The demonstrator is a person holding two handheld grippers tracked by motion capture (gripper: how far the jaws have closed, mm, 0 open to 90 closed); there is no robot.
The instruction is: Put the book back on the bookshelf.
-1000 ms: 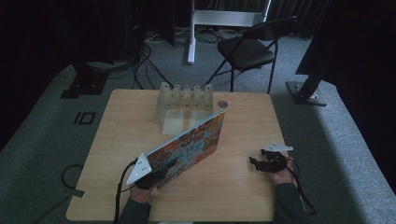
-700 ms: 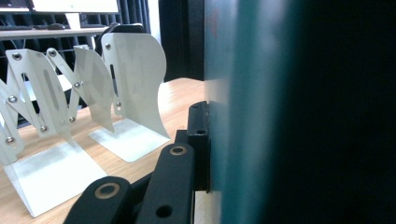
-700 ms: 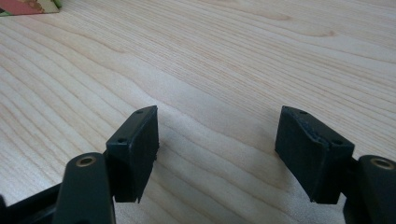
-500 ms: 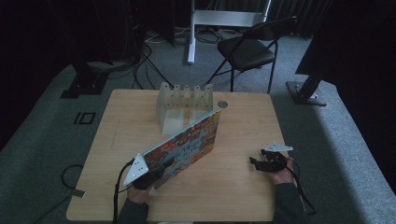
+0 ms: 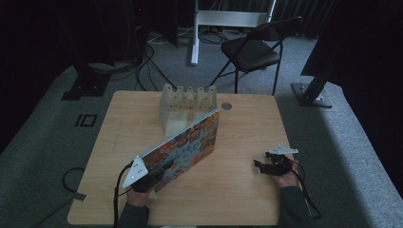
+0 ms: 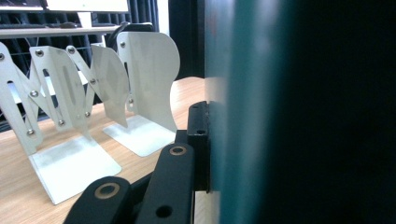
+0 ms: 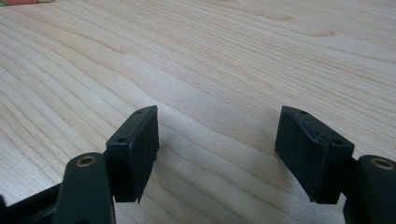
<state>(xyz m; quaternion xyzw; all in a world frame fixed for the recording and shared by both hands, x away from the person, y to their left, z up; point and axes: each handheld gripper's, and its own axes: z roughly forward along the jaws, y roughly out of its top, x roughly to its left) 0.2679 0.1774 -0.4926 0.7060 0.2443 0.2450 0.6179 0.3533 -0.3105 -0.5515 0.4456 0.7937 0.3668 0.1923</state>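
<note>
Book [image 5: 190, 142] stands on edge, clamped in left tongs [image 5: 152, 178], beside rack [image 5: 187, 102].

The book [image 5: 187, 142] stands on the table [image 5: 237, 199] before the rack [image 5: 187, 102].

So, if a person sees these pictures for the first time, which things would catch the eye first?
Most likely the colourful book, held tilted on edge across the middle of the wooden table, with the left claw shut on its near corner. Behind it, at the far edge, stands a white metal book rack with several dividers. The right claw rests open on the bare wood at the right, apart from everything.
</note>
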